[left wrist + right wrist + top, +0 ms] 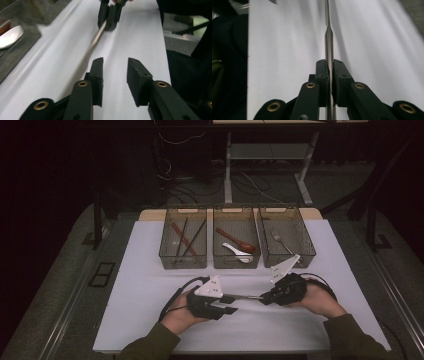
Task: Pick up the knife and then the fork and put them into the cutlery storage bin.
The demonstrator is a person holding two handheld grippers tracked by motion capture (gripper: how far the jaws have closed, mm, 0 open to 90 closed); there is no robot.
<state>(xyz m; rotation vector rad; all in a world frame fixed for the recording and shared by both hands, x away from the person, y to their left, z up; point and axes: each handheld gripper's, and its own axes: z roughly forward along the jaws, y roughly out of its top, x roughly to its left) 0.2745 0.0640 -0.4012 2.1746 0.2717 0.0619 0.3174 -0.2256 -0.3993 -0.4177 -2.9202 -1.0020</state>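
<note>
- Clamping a slim metal utensil (329, 42) by its handle, the right tool (331, 75) has its jaws pressed tight on it, low over the white worktop (150, 310).
- The utensil stretches level from the right tool (265, 298) towards the left tool (227, 304).
- The left tool (115, 75) stands partly open with nothing between its jaws; the utensil (96, 37) lies just beyond them.
- Three clear bins (236, 260) sit behind, well apart from both.

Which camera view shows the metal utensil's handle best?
The right gripper view: the metal handle runs up, sharp, from between the right gripper's shut jaws. The left gripper view shows it blurred and farther off; the high view shows a thin sliver between the grippers.
</note>
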